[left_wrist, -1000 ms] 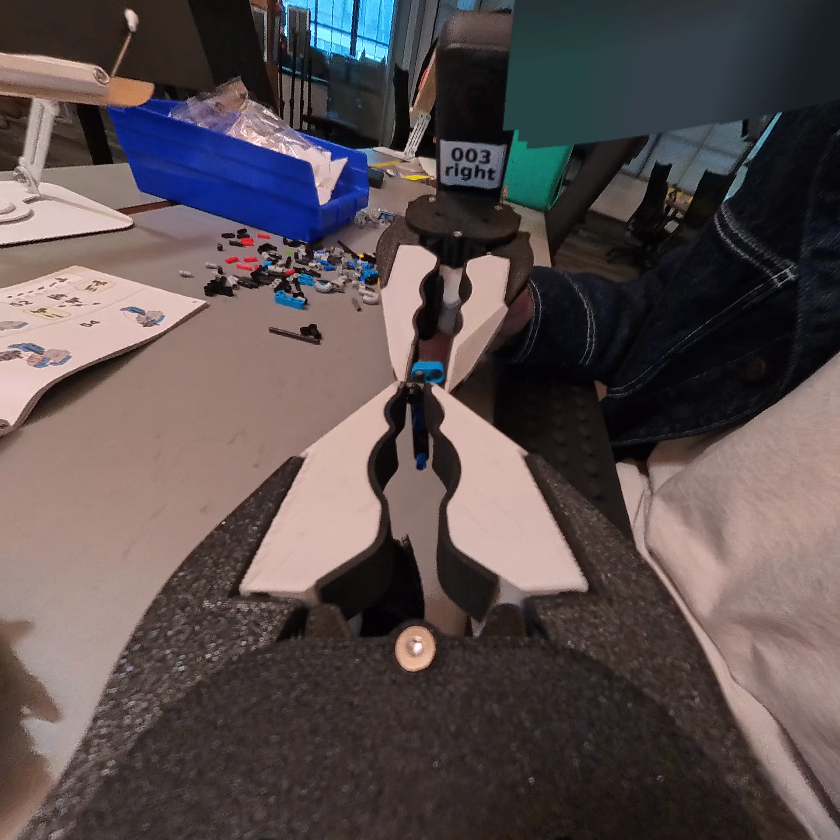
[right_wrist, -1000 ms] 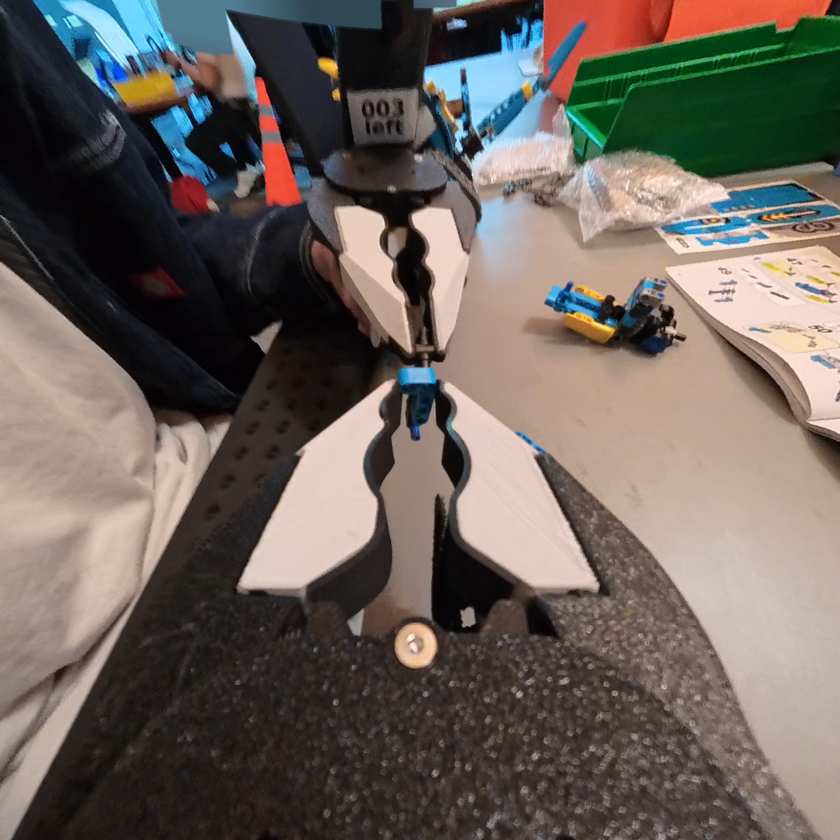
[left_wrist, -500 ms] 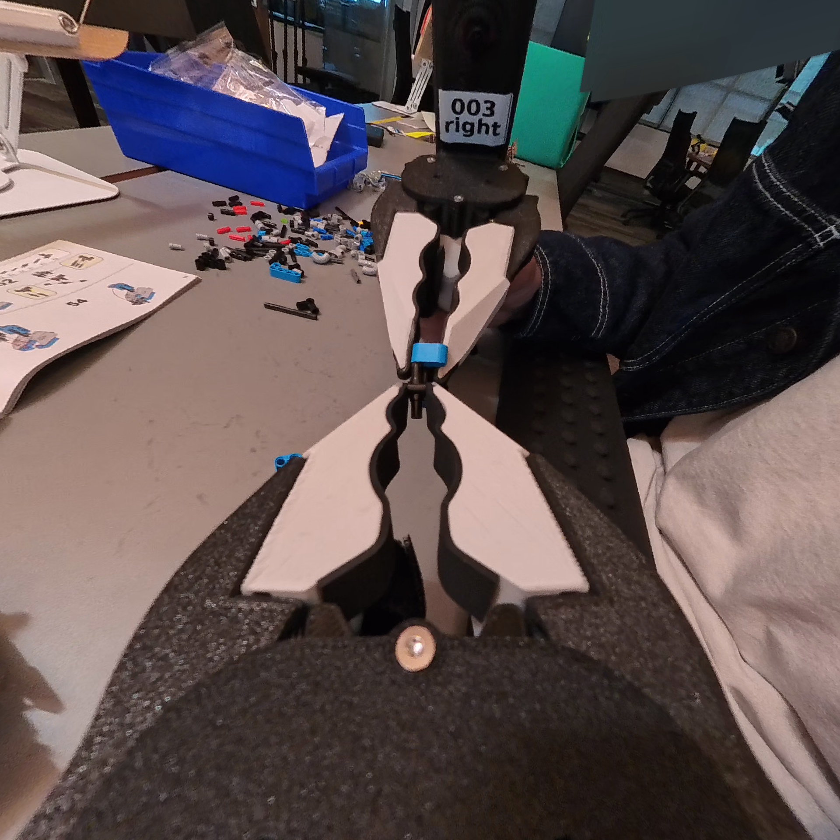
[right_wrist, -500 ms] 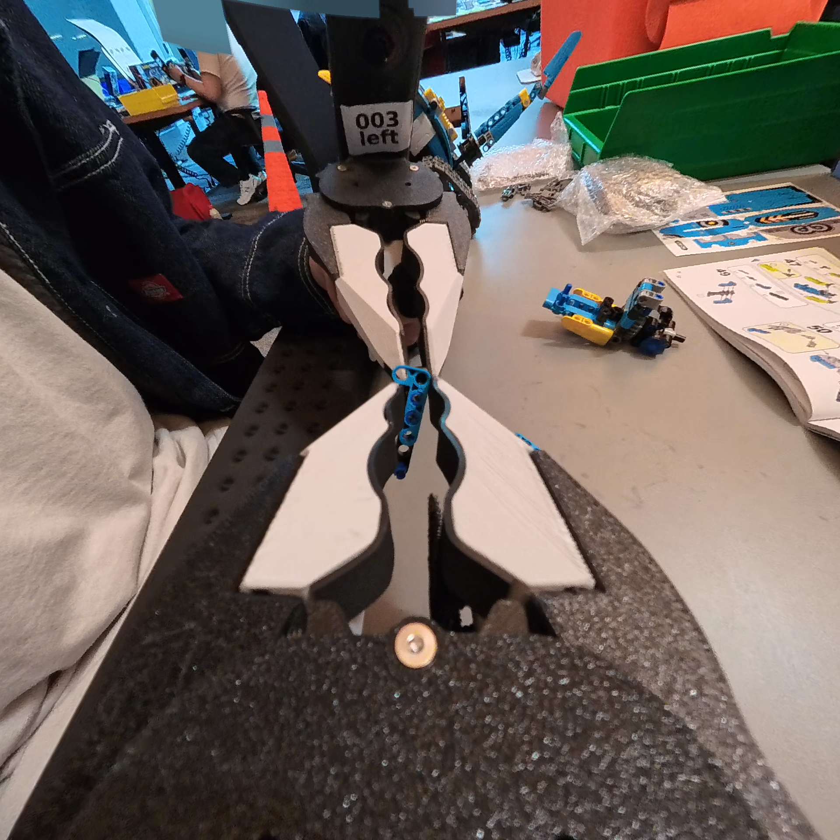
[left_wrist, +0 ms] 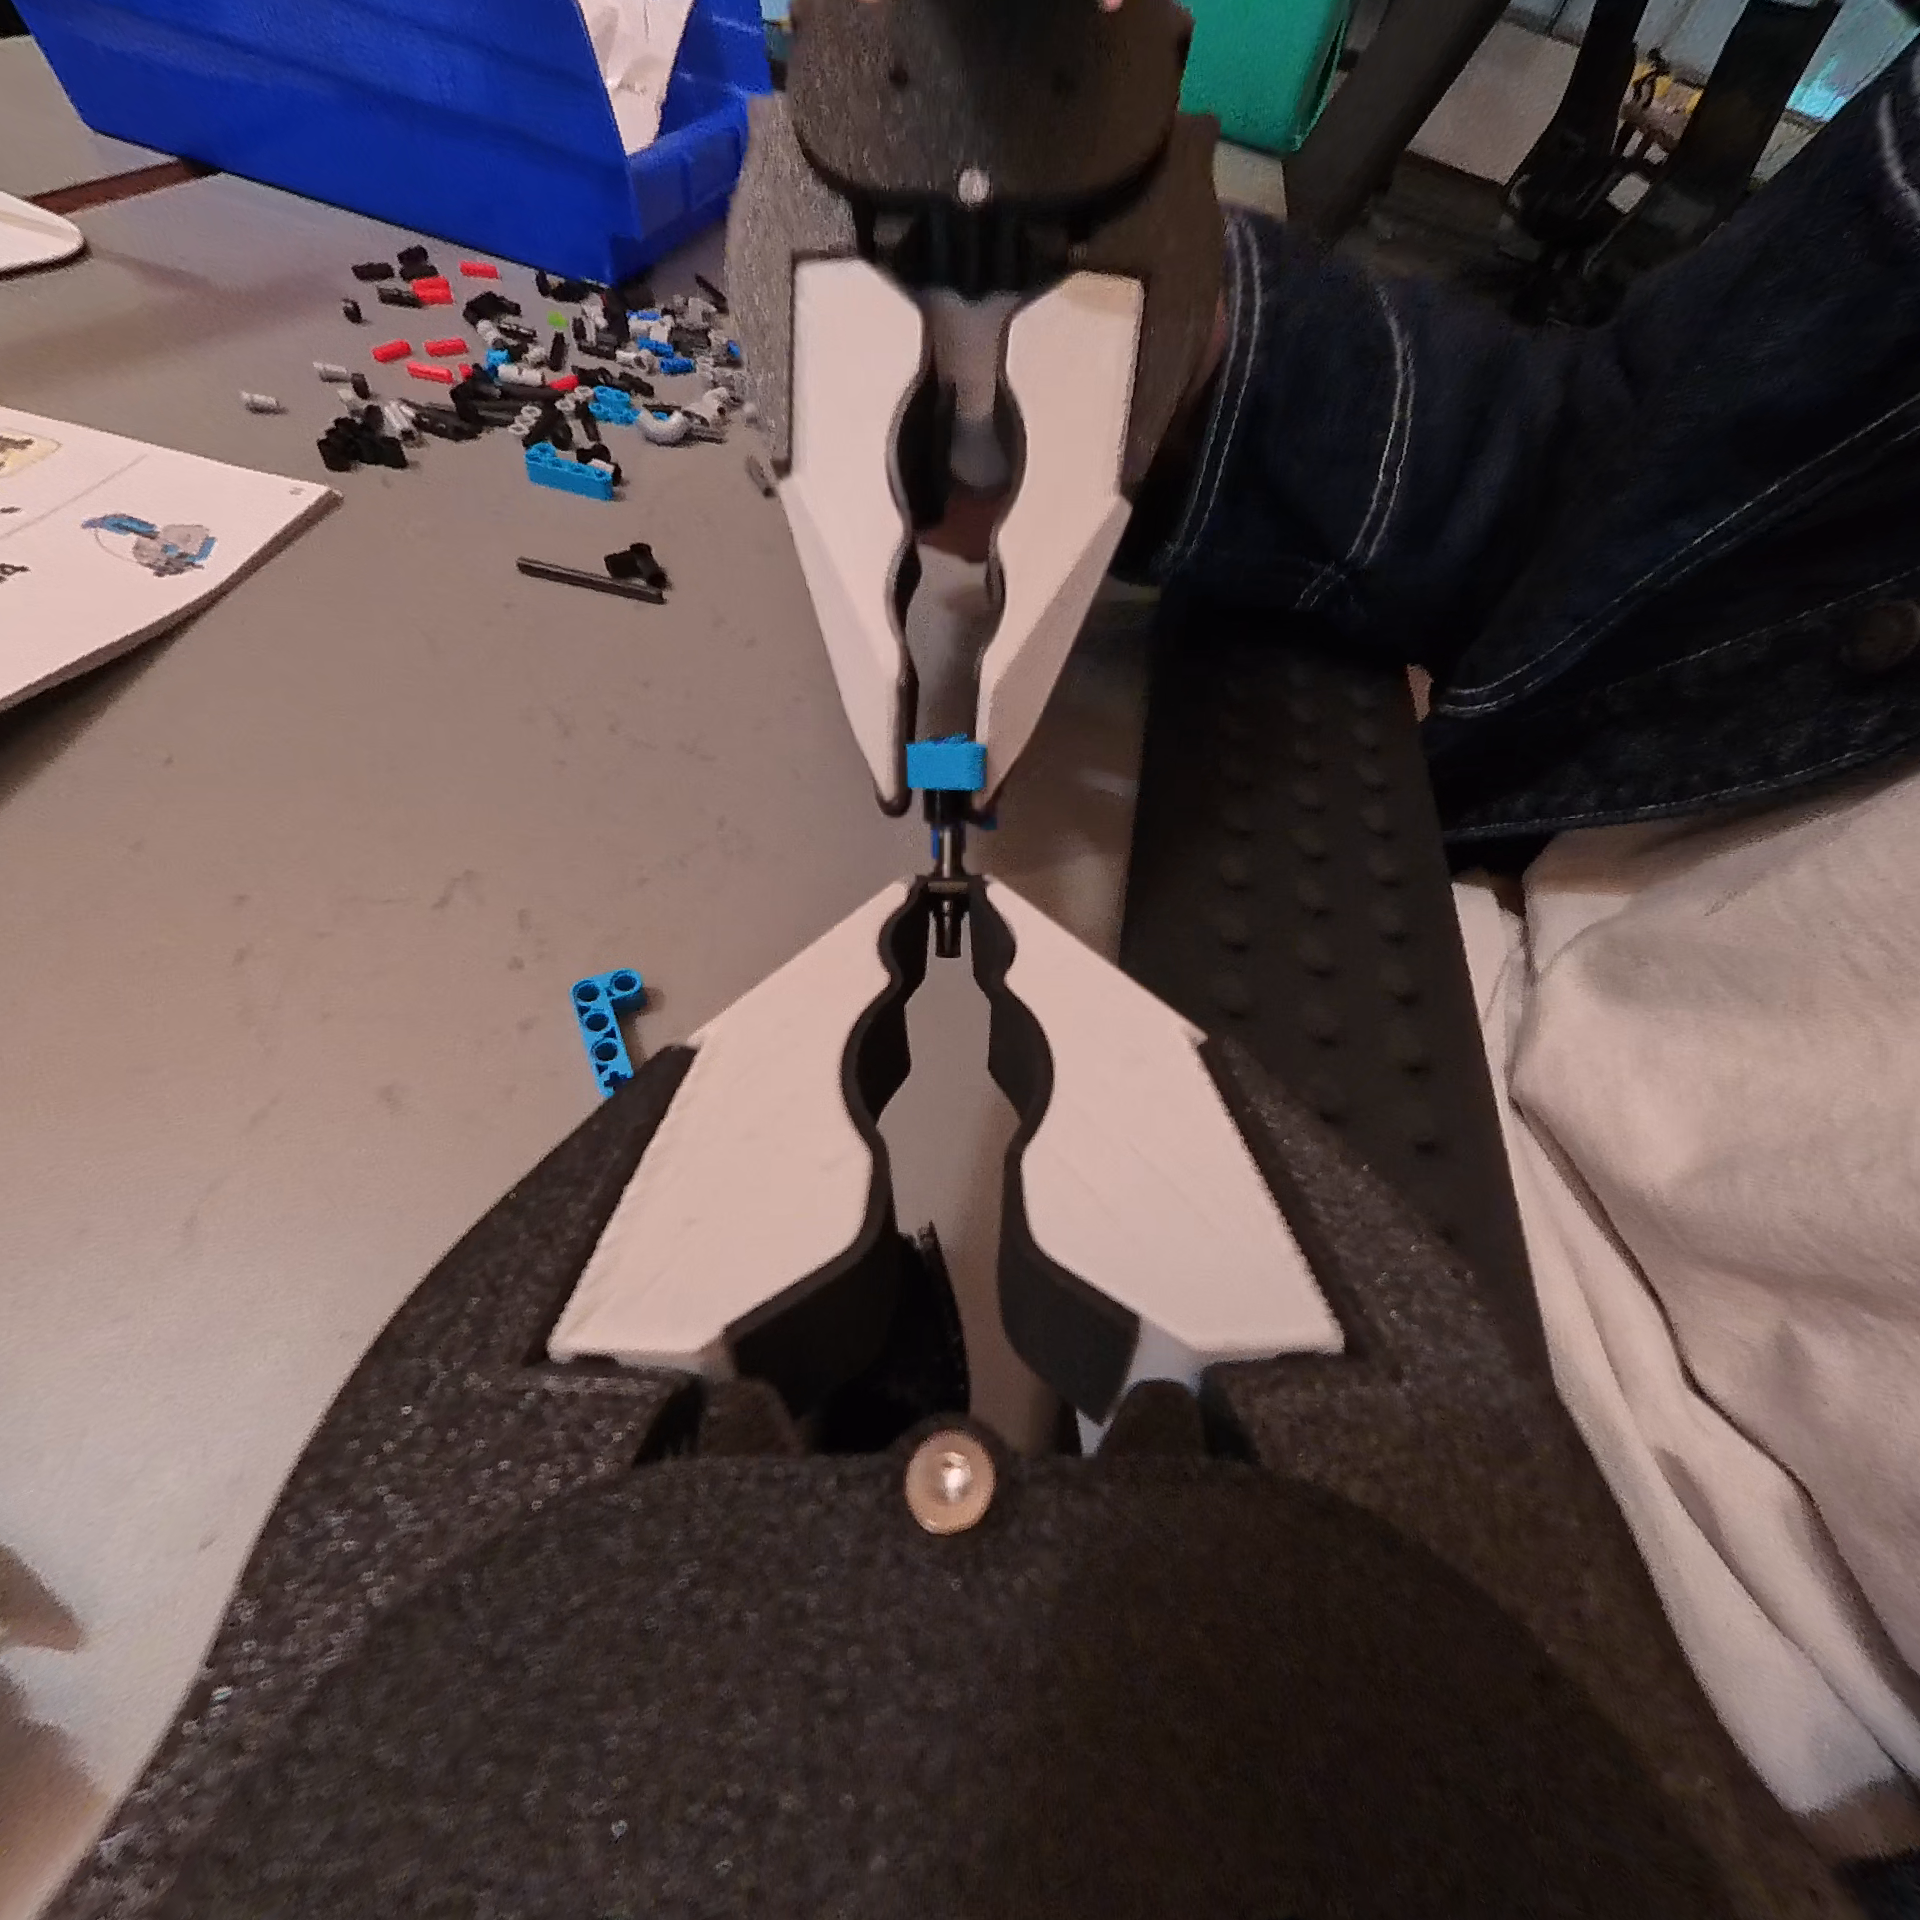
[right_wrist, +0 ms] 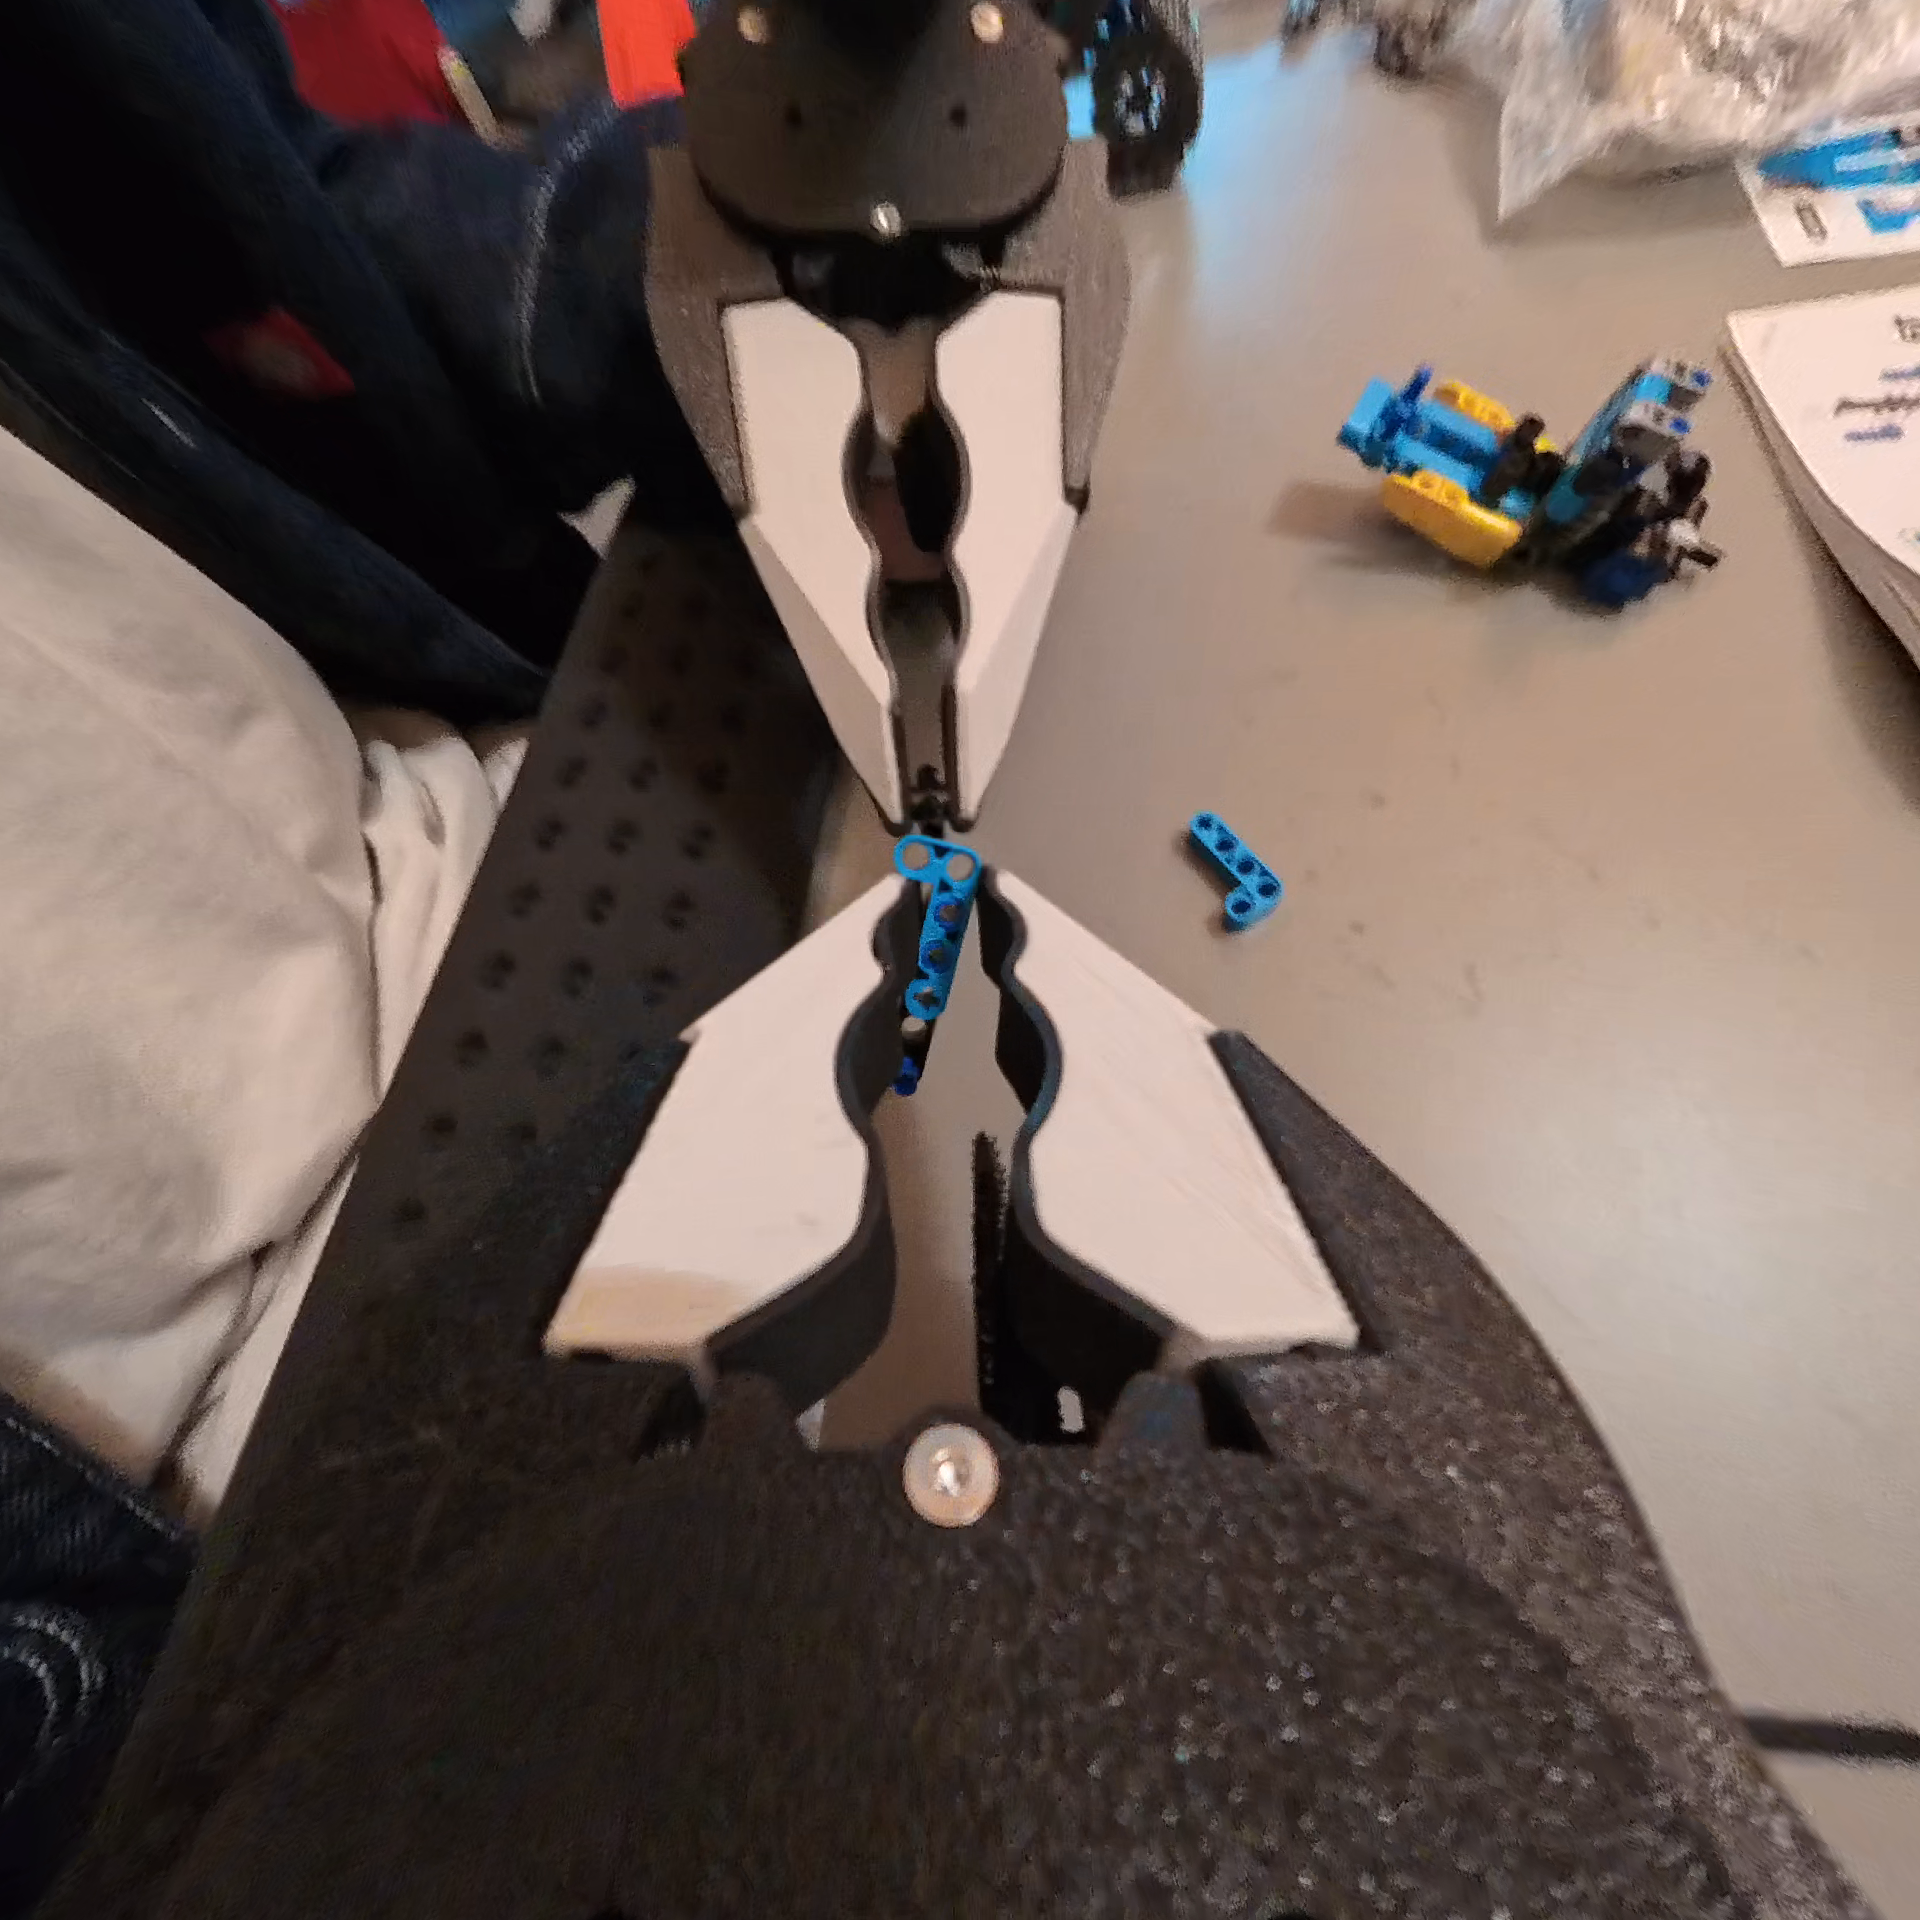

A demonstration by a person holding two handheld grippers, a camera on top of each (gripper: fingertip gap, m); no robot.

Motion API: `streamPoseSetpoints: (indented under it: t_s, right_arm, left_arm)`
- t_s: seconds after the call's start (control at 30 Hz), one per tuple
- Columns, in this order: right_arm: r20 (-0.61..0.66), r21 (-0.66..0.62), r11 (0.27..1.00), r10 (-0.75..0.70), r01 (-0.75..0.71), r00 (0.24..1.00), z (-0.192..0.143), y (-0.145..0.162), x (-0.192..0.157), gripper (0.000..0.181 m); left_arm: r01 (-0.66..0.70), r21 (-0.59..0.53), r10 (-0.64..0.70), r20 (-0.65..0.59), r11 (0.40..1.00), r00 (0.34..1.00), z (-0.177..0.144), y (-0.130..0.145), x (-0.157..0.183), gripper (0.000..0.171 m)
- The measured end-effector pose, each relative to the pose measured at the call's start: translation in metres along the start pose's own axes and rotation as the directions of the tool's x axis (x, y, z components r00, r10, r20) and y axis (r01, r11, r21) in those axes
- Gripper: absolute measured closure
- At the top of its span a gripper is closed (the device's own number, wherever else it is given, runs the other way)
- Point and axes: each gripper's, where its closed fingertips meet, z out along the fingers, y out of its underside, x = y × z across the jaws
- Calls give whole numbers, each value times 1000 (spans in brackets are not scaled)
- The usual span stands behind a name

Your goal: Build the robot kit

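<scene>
- my left claw [left_wrist: 945, 899] is pinched closed on a small black pin [left_wrist: 945, 914], right at its tips.
- my right claw [right_wrist: 940, 883] is clamped on a blue angled beam [right_wrist: 935, 940]; the beam's long arm runs back between the fingers, its short end sticks out at the tips.
- the two claws meet nose to nose just above the grey table [left_wrist: 364, 790]; the pin's far end touches the beam's short end [left_wrist: 943, 764].
- a second blue angled beam [right_wrist: 1234, 868] lies flat on the table just right of my right claw's tips.
- farther off to the right, beyond those tips, sits a blue and yellow model [right_wrist: 1527, 483], with a booklet [right_wrist: 1839, 436] past it.
- ahead and left of my left claw is a scatter of small parts [left_wrist: 530, 379] before a blue bin [left_wrist: 416, 114].
</scene>
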Motion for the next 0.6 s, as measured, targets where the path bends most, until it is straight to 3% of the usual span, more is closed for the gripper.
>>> streamPoseSetpoints:
  t_s: [0.13,0.23,0.37,0.6]
  right_arm:
    - [-38,-78,995,-63,60,997,-2,1,3,171]
    - [-76,-283,957,-78,54,994,4,37,11,171]
    - [-104,-408,907,-160,104,982,13,48,11,171]
    - [-148,-373,926,-122,59,982,14,52,16,165]
  left_arm:
    - [3,28,-4,34,1000,999,-3,-4,-5,164]
    - [7,59,-11,57,998,998,-6,-8,-9,164]
    - [-50,49,43,135,998,990,-7,-7,-16,164]
    - [-180,3,173,268,984,948,-9,-6,-27,165]
